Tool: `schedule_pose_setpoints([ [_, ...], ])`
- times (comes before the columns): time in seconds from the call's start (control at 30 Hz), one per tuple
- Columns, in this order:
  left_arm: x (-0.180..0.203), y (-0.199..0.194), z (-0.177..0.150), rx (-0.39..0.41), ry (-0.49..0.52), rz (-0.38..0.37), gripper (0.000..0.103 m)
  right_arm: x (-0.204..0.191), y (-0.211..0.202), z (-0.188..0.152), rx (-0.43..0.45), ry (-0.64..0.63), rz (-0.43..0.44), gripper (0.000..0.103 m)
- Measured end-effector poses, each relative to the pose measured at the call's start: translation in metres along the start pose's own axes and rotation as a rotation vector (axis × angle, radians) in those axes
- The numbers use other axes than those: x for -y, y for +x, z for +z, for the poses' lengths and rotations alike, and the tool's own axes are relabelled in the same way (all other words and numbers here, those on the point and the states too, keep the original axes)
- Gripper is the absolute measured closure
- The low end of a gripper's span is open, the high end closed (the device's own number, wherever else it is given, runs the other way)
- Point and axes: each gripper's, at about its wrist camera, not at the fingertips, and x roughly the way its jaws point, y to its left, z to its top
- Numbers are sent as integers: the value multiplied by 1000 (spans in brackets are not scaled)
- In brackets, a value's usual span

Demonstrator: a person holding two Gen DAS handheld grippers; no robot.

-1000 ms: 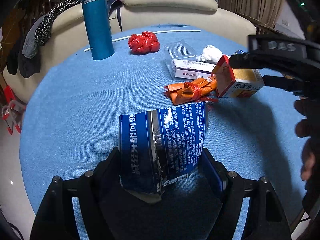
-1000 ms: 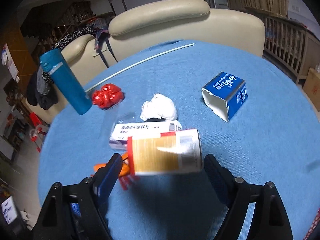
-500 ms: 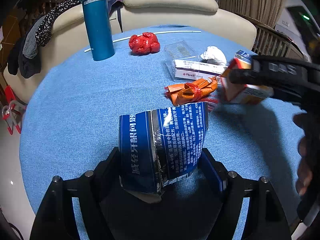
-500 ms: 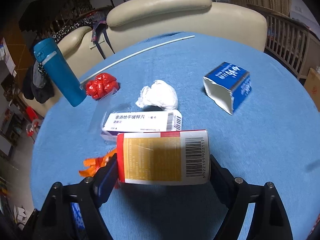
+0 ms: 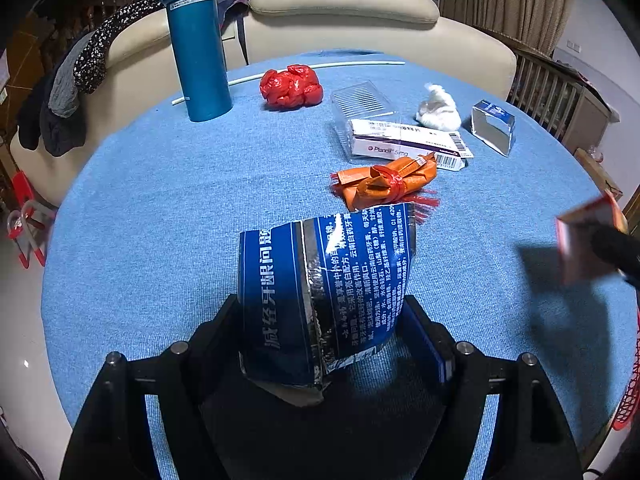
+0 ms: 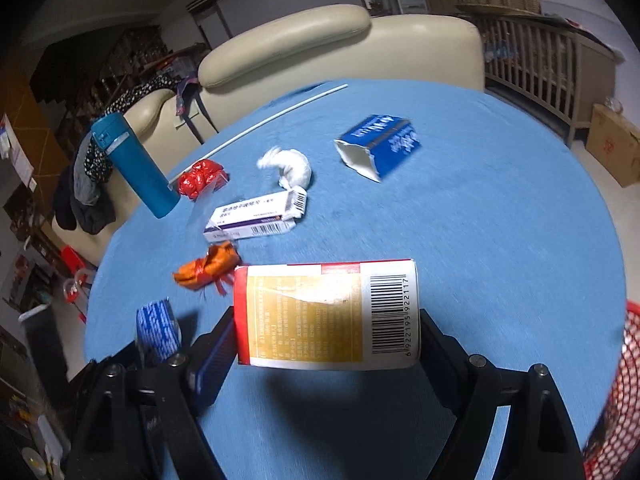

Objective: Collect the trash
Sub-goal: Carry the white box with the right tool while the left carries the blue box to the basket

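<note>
Blue cloth covers the round table (image 5: 160,200). Right gripper (image 6: 326,344) clamps a light, crushable yellow-and-red cardboard box (image 6: 326,314) across its ends, near what looks like a red mesh basket (image 6: 616,396). Left gripper (image 5: 320,320) pinches a crumpled blue carton (image 5: 320,292).

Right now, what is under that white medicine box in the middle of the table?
The white medicine box lies on a clear plastic tray that sticks out behind it. Whatever is between them, or under the tray, is hidden.
</note>
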Motion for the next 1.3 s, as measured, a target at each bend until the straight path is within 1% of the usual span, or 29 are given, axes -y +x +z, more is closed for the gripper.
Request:
schedule_pose_setpoints([
  [0.2, 0, 1, 1, -11, -11, 9, 26, 9, -16, -13, 5, 5, -5, 18],
  [0.43, 0, 0, 2, -33, -15, -15, 26, 16, -26, -19, 14, 24, 1, 18],
  [0.73, 8, -13, 1, -9, 13, -37, 26, 30, -37, -26, 25, 52, -6, 18],
  [0.97, 22, -20, -5, 3, 49, -55, 26, 36, -43, -31, 31, 68, -8, 18],
  [1.17, 33, -35, -5, 39, 78, -71, 26, 38, -52, -31, 62, 76, -16, 18],
  [1.3, 42, -44, -7, 53, 103, -92, 26, 43, -54, -34, 61, 87, -21, 18],
])
